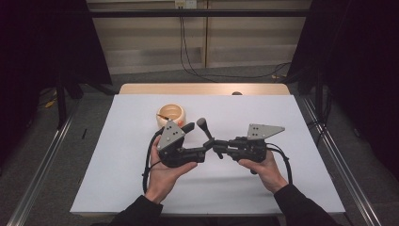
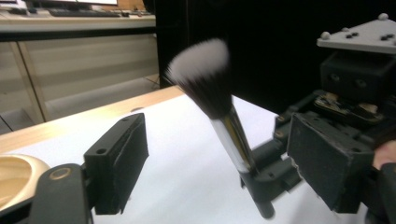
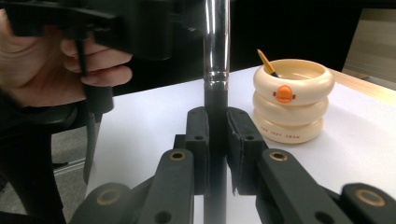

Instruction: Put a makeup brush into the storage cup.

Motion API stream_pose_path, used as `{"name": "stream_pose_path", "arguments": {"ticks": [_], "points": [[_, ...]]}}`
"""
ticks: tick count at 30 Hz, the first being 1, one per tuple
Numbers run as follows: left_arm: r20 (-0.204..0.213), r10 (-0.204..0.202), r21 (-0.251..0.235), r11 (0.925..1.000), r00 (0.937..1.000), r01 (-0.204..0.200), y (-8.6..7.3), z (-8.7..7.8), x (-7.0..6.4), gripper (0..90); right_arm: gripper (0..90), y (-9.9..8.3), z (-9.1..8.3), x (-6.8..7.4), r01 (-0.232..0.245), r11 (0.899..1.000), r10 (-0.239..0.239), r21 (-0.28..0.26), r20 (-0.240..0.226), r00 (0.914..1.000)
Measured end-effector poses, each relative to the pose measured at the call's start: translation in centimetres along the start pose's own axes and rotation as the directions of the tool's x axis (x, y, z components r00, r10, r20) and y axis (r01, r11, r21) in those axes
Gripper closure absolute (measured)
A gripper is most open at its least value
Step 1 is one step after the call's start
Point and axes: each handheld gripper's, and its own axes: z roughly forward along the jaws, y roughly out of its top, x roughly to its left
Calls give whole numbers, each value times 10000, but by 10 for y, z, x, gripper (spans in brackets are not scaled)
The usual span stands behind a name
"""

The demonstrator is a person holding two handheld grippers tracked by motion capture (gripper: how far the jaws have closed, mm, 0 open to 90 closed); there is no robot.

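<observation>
I have the makeup brush (image 2: 219, 107) pinched at its dark handle by my right gripper (image 3: 217, 140), jaws closed on it, held above the surface; left gripper (image 2: 224, 168) jaws wide apart, empty. It looks light, slick ferrule, soft bristles; grip the handle

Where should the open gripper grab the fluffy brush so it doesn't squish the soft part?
On the shiny metal neck just below the bristles of the brush. The right hand-held gripper already clamps the dark handle lower down, and the brush stands tilted upright, so that neck is free. The left hand-held gripper, jaws open, would best come from the side, one jaw on each side.
</observation>
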Motion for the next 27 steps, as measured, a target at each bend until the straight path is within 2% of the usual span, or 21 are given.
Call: {"name": "stream_pose_path", "arguments": {"ticks": [2,3,4,6,7,9,11,12,13,15,19,20,23,26,27], "points": [[329,-83,27,10000,9994,82,0,2,1,272,793,0,1,1,15,10000,-15,16,-7,10000],[237,-126,-4,9999,9996,127,-1,4,0,295,793,0,1,1,27,10000,-27,17,-32,10000],[378,-118,45,9999,9992,116,-1,5,1,321,794,0,1,1,34,10000,-33,10,-39,10000],[390,-82,120,9999,9992,77,-1,6,1,394,793,0,1,1,16,10000,-16,14,-55,10000],[571,-127,91,9999,9983,122,-1,8,1,415,793,0,1,1,-7,10000,7,-1,-44,10000],[579,-53,132,9999,9983,45,-1,9,2,481,793,0,1,1,2,10000,-2,6,-55,10000],[637,-203,108,9997,9978,197,-2,10,2,519,793,0,1,1,7,10000,-7,1,-9,10000],[735,-79,202,9998,9973,65,-2,10,2,546,793,0,1,1,3,10000,-3,8,-44,10000],[742,-88,207,9998,9972,73,-2,10,1,561,793,-1,1,1,13,10000,-13,9,-31,10000],[1046,-249,172,9996,9942,232,-2,11,2,583,793,-1,2,1,16,10000,-16,34,-56,10000],[1030,-346,326,9990,9941,314,-2,11,2,623,793,-1,2,2,0,10000,0,23,-109,9999],[1127,-585,293,9980,9919,556,-3,12,2,635,793,-1,2,2,-12,10000,12,19,-88,10000],[1177,-551,259,9983,9915,524,-3,12,1,646,794,-2,2,2,-8,10000,8,25,-103,9999],[1144,-491,399,9982,9922,448,-2,11,3,705,794,-2,2,2,5,10000,-5,21,-84,10000],[1452,-545,389,9980,9879,494,-2,12,5,714,794,-2,2,2,-11,10000,11,19,-91,10000]]}}
